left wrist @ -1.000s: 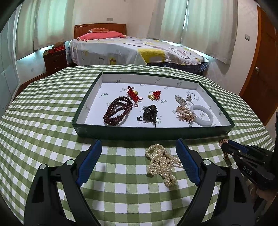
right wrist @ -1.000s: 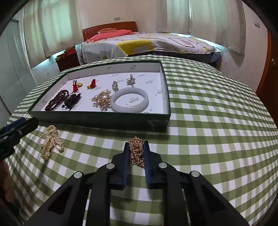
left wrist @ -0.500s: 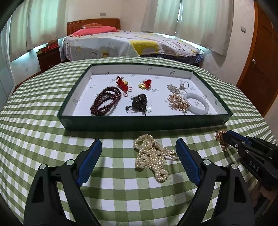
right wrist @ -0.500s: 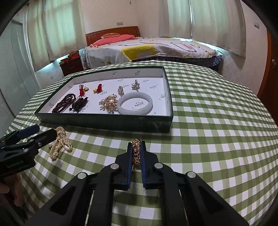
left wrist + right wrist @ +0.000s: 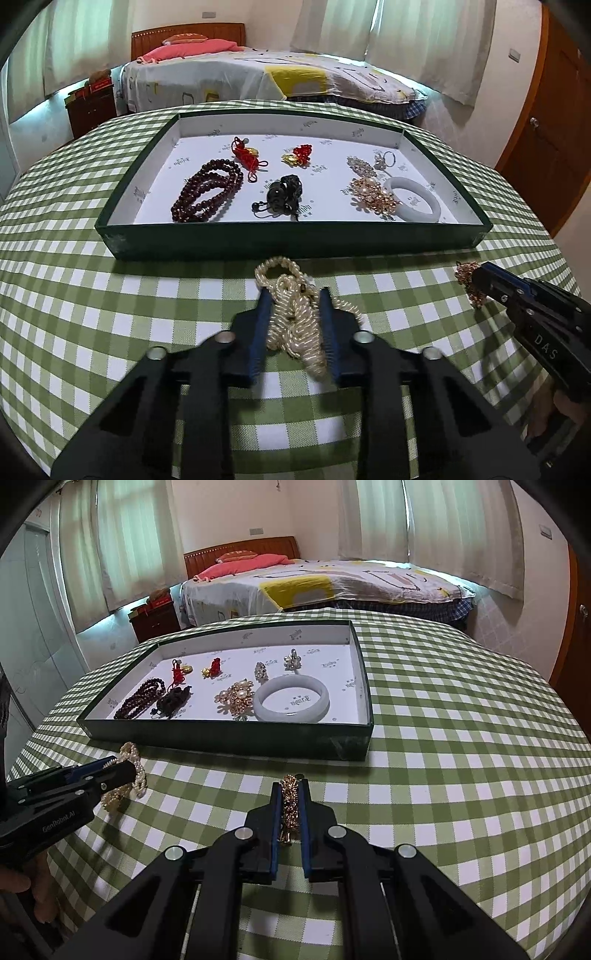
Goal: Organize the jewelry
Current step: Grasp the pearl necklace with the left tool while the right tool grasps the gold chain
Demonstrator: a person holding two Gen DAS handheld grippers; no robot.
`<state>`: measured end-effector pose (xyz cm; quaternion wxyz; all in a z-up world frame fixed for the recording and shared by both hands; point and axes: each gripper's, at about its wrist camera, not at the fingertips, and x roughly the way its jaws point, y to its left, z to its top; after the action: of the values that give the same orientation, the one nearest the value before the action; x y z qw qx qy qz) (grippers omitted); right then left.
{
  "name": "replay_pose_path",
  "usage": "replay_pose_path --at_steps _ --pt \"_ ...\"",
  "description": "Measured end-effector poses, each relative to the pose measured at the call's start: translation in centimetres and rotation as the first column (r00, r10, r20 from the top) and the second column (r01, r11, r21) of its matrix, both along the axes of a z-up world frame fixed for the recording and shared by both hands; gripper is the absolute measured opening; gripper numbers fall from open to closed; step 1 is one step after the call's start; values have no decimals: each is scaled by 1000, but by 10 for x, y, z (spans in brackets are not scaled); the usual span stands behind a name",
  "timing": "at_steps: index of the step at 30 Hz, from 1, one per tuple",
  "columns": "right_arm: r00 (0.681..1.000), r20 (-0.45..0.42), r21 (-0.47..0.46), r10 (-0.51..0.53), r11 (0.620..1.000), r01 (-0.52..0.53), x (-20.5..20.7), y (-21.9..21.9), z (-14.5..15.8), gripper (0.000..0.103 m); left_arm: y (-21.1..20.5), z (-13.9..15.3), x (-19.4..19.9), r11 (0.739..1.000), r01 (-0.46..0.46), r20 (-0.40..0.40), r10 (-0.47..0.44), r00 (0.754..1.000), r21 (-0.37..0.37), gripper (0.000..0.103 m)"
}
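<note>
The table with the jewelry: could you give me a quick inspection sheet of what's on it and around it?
Surface: round table under a green checked cloth.
Job's things: green tray holding a white bangle, dark red beads and smaller pieces.
Clutter: nothing seen.
Grippers: left hand-held gripper closing around a pearl necklace on the cloth; right hand-held gripper shut on a gold chain.
Cables: nothing seen.
Surroundings: bed, curtains, wooden door.
</note>
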<state>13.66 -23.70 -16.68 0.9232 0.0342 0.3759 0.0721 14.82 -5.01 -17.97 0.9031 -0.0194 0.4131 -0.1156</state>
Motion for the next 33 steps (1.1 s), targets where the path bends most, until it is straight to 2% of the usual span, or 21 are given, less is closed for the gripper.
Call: replay_pose_path --at_steps 2,6,17,33 --pt "1000 0 0 1 1000 -1 0 1 0 9 -2 0 -1 1000 11 3 -11 1000 0 13" --pt "1000 0 0 6 1000 -6 0 3 0 9 -2 2 -3 1000 15 11 -15 1000 -3 10" --pt "1000 15 5 7 1000 -7 -3 5 3 9 0 13 -10 1000 12 47 -12 999 -6 9" --pt "995 94 0 13 1000 -14 -18 10 31 9 4 37 -19 1000 9 123 -7 992 -12 9"
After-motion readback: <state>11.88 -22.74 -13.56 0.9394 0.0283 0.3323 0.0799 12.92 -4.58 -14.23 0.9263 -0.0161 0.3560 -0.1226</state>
